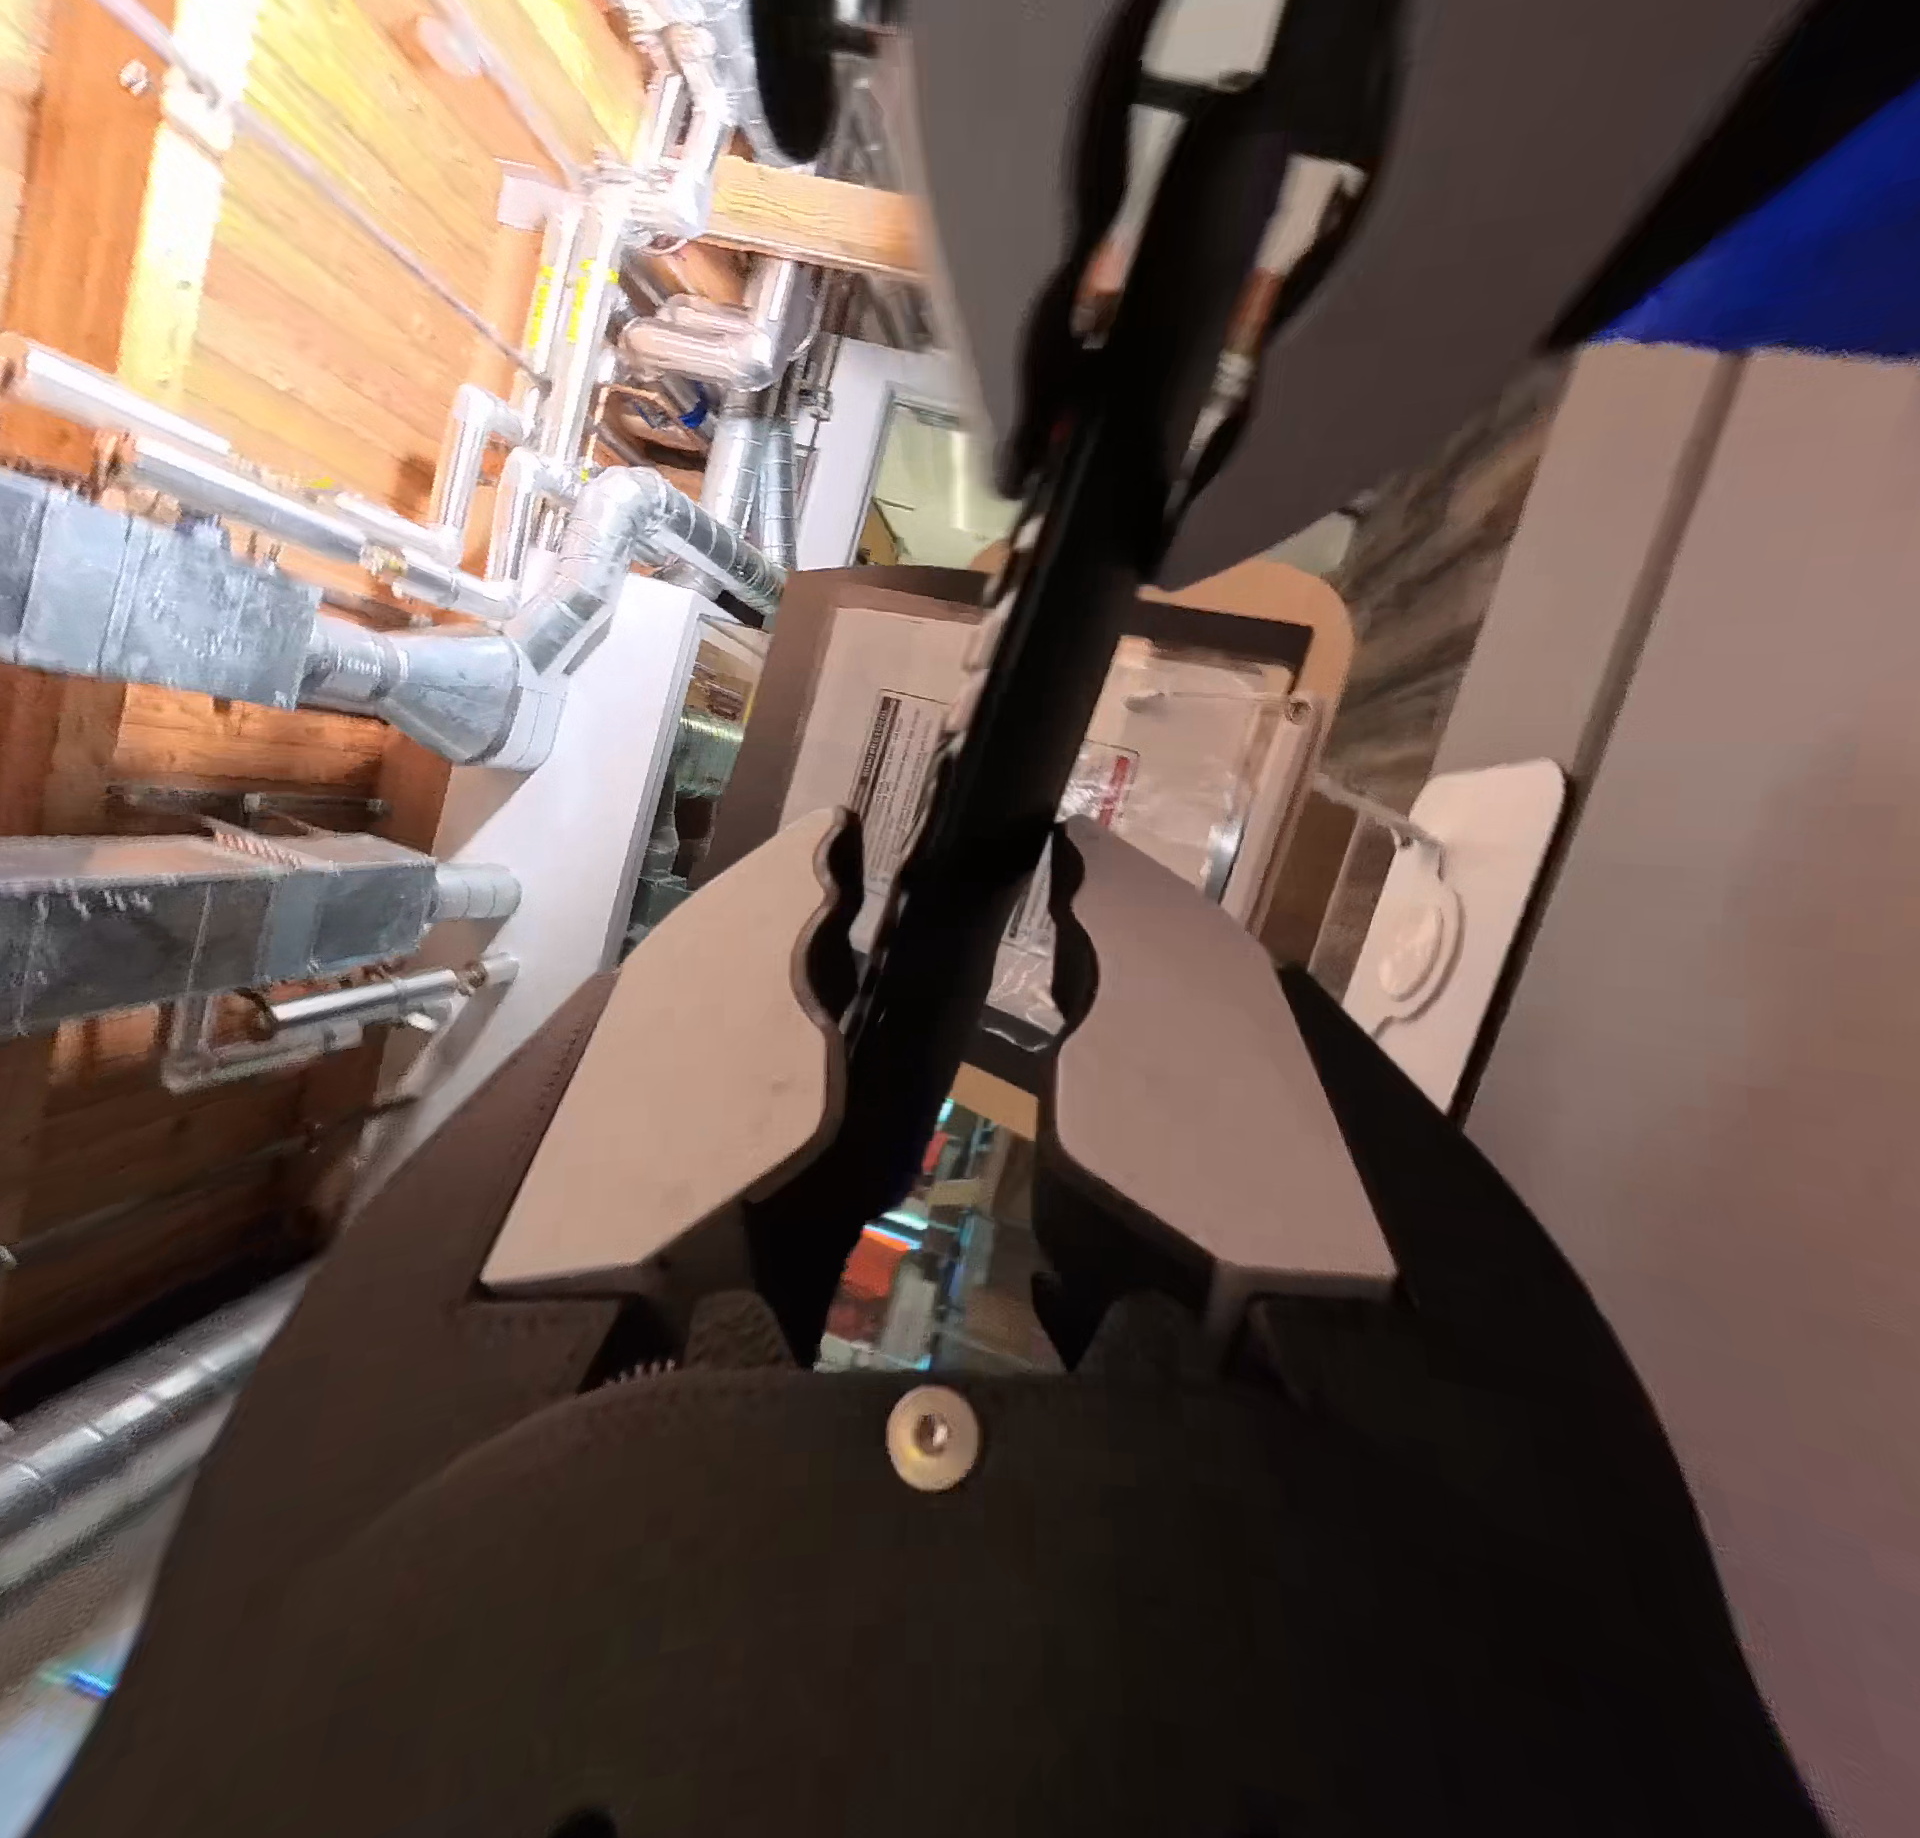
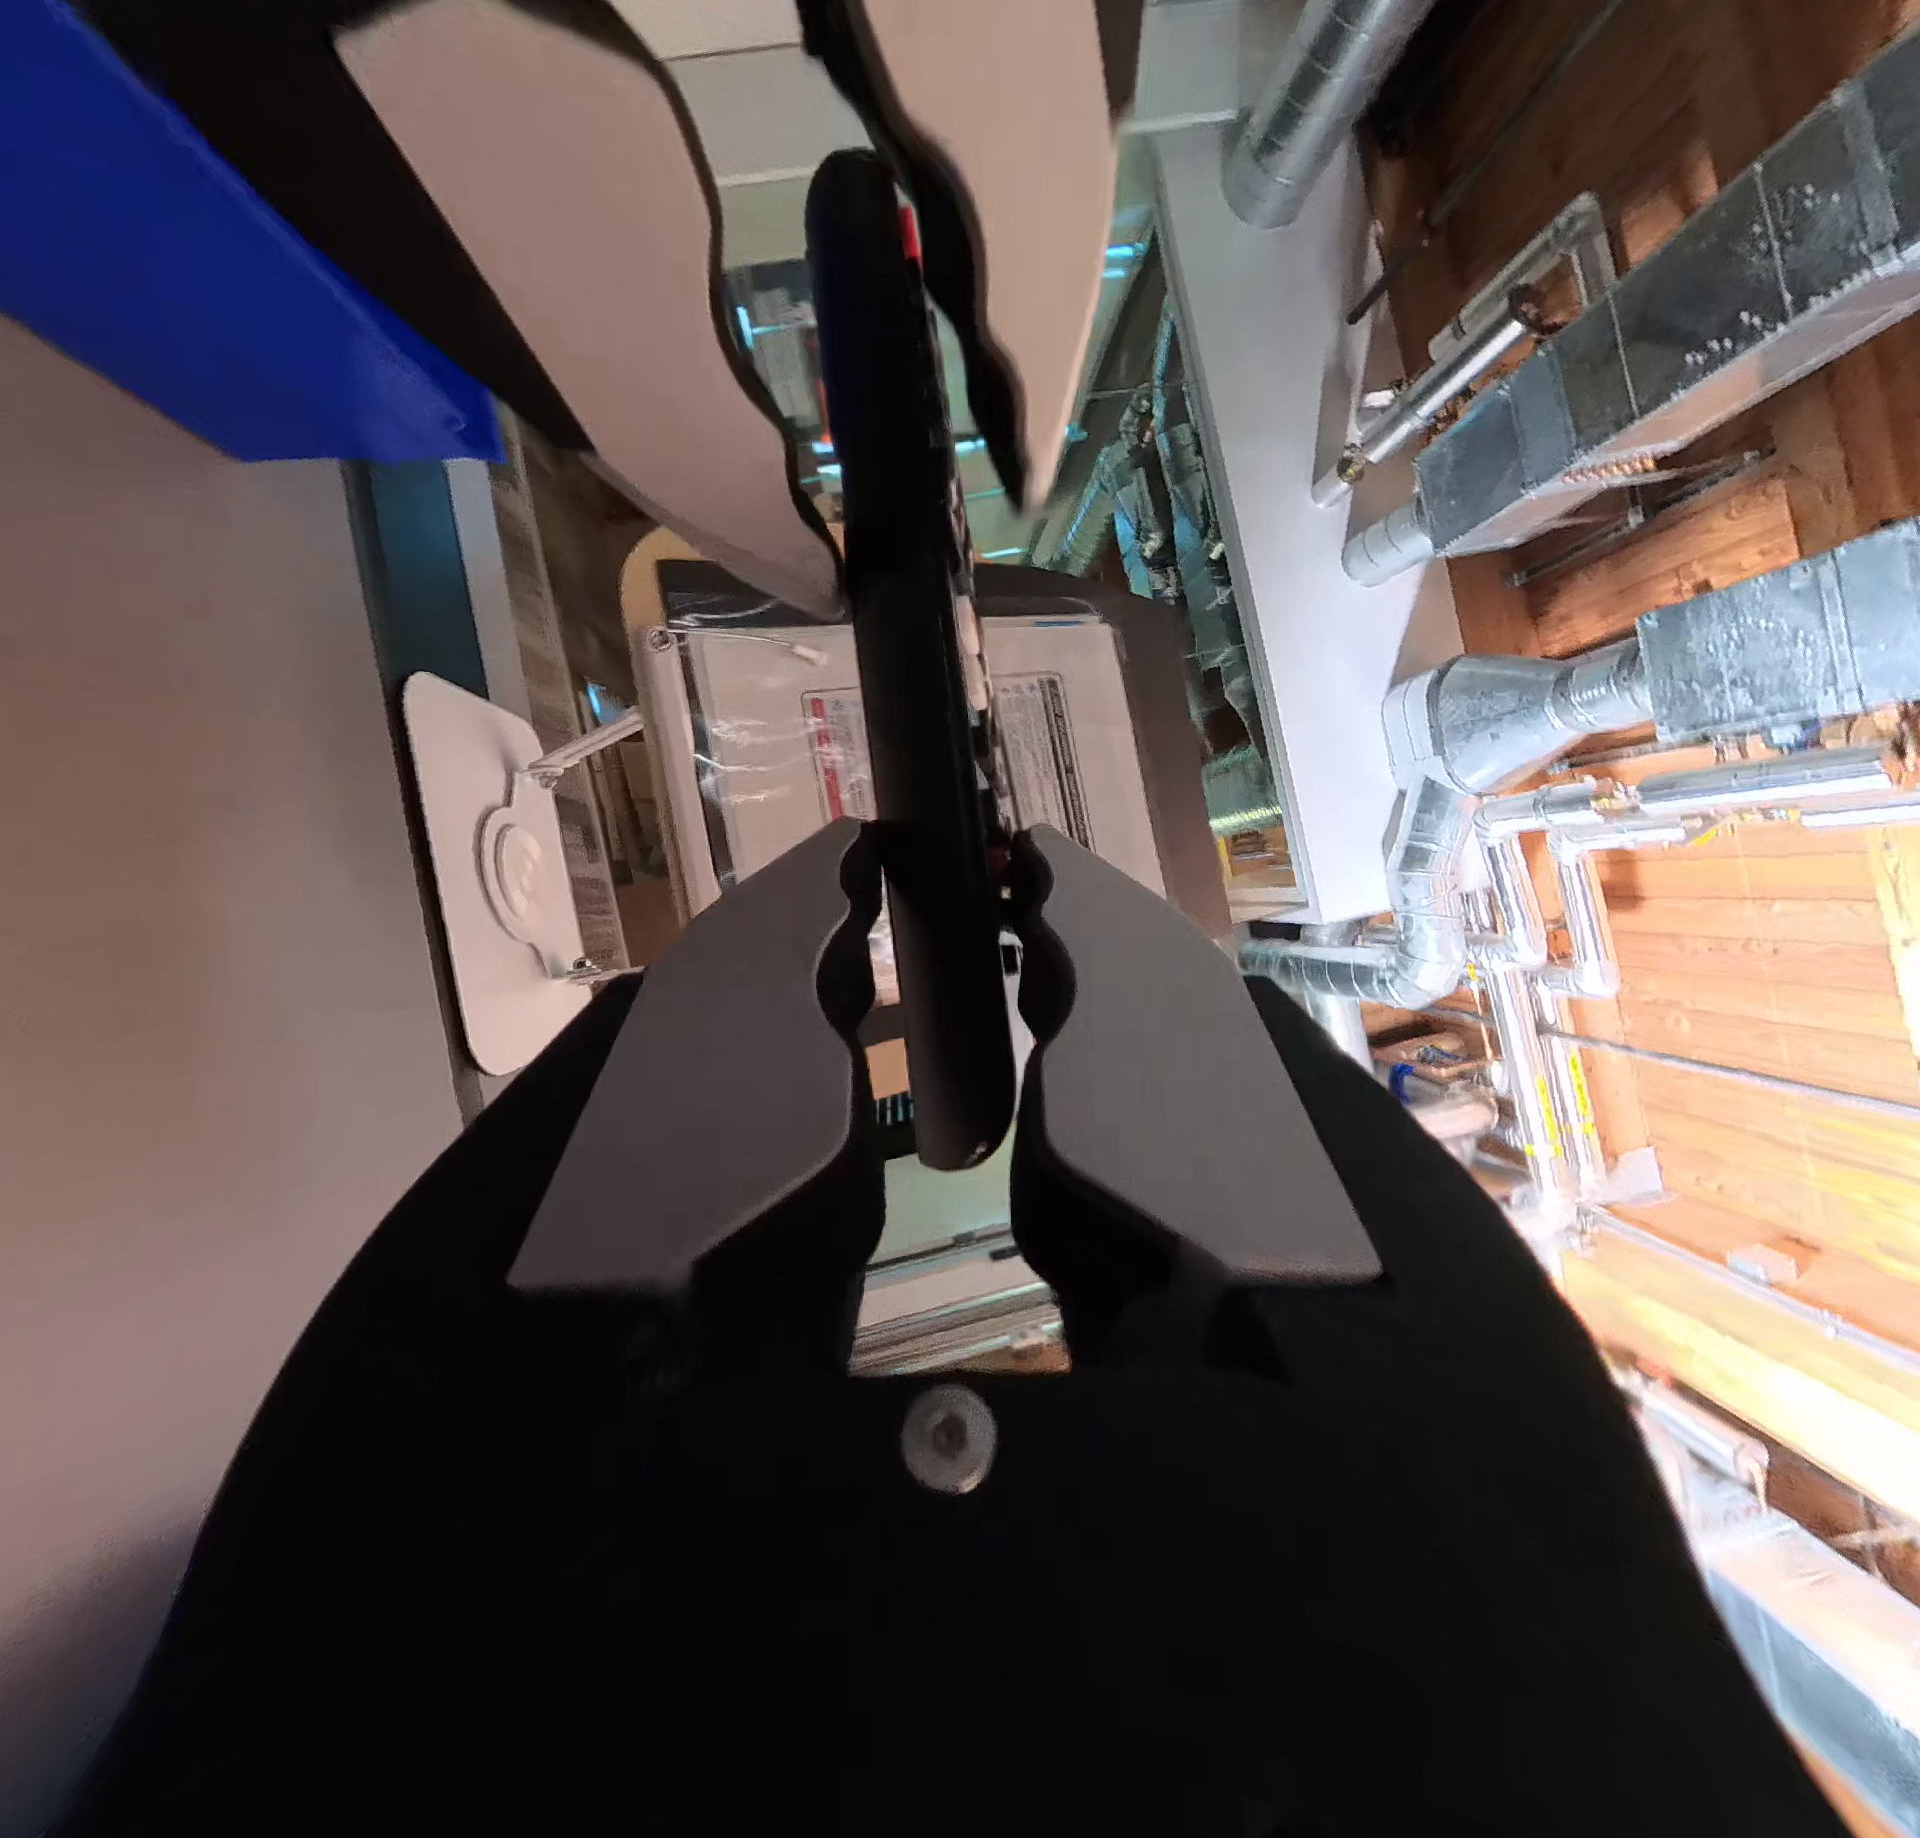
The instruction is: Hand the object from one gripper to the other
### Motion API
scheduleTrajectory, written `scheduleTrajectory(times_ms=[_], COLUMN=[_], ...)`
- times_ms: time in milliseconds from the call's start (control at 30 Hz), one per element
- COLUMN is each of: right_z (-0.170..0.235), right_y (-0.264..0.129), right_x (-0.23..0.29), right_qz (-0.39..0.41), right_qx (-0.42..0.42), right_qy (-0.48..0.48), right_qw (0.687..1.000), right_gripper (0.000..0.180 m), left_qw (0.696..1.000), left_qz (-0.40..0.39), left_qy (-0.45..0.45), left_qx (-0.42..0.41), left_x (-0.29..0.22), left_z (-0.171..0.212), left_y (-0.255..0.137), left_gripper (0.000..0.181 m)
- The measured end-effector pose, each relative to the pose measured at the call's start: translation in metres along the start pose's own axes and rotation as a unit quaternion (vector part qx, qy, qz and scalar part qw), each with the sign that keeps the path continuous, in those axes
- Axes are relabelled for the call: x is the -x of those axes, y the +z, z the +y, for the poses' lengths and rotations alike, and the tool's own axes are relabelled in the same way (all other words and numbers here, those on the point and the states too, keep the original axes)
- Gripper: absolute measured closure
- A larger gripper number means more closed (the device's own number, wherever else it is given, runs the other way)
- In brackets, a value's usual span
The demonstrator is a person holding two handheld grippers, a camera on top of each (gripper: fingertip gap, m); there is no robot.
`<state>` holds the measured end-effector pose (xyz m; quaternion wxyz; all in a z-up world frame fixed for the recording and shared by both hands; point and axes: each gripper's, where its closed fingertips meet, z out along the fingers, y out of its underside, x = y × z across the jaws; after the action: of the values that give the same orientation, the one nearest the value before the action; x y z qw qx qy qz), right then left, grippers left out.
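Task object: black remote, slim, seen edge-on, with buttons along one face and a red one near the far end.
Object place: in the air between the two grippers, which face each other. No bench or other support shows under it.
Right gripper: pinching the near end of the remote. Both scalloped fingertips press its sides, and a short stub of the remote sticks back past them toward the camera.
Left gripper: jaws spread around the other end of the remote. The remote lies against one finger, with a gap on the other side where background shows through.
Left gripper in right wrist view: enters from the top edge, its grey finger plates on either side of the remote's far end with a strip of background between one plate and the remote.
Right gripper in left wrist view: blurred at the top, with the remote running up into it.
Camera aim: both views tilt upward.
Ceiling: wood planks with silver ducts and pipes running along them.
Behind the remote: a dark box with labelled sheets under clear wrap, and a white plate with a round fitting on the wall beside it.
Blue patch: sits at the upper left edge of the right wrist view. What it is cannot be told.
Sharpness: the left wrist view is motion-blurred toward the top, and the right wrist view is sharper.
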<state>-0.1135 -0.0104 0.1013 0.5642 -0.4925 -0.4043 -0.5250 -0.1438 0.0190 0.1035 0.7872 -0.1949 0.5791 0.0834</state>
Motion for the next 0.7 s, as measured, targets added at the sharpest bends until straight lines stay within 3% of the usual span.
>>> scheduleTrajectory(times_ms=[100,200,300,367,433,467,533,633,700], right_z=[0.011,0.021,0.026,0.028,0.030,0.030,0.029,0.027,0.027], right_y=[-0.004,-0.011,-0.019,-0.023,-0.025,-0.024,-0.018,-0.010,-0.005], right_x=[-0.023,-0.047,-0.066,-0.075,-0.078,-0.077,-0.070,-0.054,-0.040], right_qz=[0.047,0.085,0.086,0.070,0.034,0.006,-0.066,-0.144,-0.160], right_qx=[0.008,-0.014,-0.072,-0.121,-0.170,-0.193,-0.226,-0.247,-0.243], right_qy=[0.059,0.182,0.355,0.478,0.607,0.673,0.795,0.902,0.932], right_qw=[0.997,0.979,0.928,0.867,0.775,0.714,0.559,0.323,0.215], right_gripper=[0.155,0.156,0.156,0.155,0.156,0.156,0.156,0.156,0.156], left_qw=[0.991,0.953,0.900,0.854,0.792,0.761,0.734,0.805,0.853], left_qz=[-0.025,-0.028,0.013,0.063,0.129,0.158,0.189,0.177,0.158], left_qy=[-0.127,-0.289,-0.420,-0.496,-0.571,-0.603,-0.628,-0.545,-0.478], left_qx=[-0.028,-0.082,-0.120,-0.144,-0.172,-0.181,-0.177,-0.150,-0.139], left_x=[0.030,0.060,0.074,0.073,0.068,0.065,0.057,0.040,0.029], left_z=[-0.004,-0.011,-0.011,-0.012,-0.016,-0.018,-0.018,-0.017,-0.022], left_y=[-0.007,-0.019,-0.023,-0.023,-0.023,-0.023,-0.019,-0.014,-0.014], left_gripper=[0.142,0.141,0.135,0.135,0.133,0.130,0.119,0.114,0.114])
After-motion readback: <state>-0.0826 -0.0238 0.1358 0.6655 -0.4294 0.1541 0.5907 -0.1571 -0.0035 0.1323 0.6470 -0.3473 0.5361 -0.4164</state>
